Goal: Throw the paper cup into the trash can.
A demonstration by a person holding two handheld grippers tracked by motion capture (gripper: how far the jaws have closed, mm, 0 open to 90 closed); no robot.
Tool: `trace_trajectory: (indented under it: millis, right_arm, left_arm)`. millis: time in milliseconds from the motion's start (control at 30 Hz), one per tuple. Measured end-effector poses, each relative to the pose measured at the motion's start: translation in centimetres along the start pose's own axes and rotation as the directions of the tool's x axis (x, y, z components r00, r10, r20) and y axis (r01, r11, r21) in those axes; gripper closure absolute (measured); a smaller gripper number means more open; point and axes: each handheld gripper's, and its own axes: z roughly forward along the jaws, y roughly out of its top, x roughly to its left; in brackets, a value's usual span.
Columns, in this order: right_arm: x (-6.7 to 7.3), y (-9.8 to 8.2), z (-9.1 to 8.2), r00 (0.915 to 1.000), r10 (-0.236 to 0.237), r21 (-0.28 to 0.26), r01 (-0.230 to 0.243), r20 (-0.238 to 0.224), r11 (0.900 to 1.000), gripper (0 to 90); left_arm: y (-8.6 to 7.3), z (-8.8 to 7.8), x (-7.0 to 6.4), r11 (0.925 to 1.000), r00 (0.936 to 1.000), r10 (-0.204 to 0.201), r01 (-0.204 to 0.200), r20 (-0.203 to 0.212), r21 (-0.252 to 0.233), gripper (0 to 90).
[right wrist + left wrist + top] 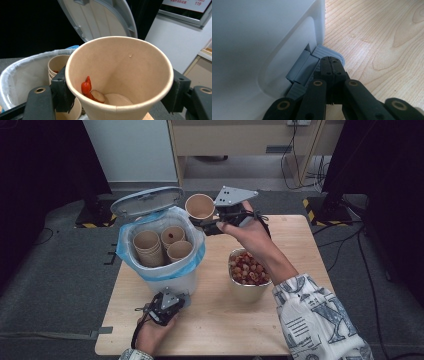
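A white pedal bin (172, 281) with a blue liner and its grey lid (146, 201) raised stands on the wooden table (225, 320). Several used paper cups (170, 245) are stacked inside. My left gripper (171, 297) is shut, its joined tips (331, 62) resting on the grey pedal (325, 51) at the bin's base (262, 37). My right gripper (204, 217) is shut on a paper cup (200, 206), held tilted above the bin's right rim. That cup (125, 62) sits between my jaws (120, 92) with a red scrap (86, 87) in its bottom.
A bowl (247, 291) of reddish-brown bits (248, 267) stands right of the bin, under my right forearm. Beyond the cup I see the lid's underside (100, 17), the liner (22, 72) and stacked cups (57, 63). Bare wood (374, 37) lies right of the pedal.
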Motion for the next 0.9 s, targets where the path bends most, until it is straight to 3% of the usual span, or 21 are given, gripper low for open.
trace_trajectory:
  millis: [900]
  right_arm:
    - [1.9,1.2,2.7,0.9983,-0.005,0.002,0.005,-0.058,1.000,27.1]
  left_arm:
    - [0.0,0.0,0.0,1.0000,1.0000,-0.004,0.004,0.001,-0.001,89.9]
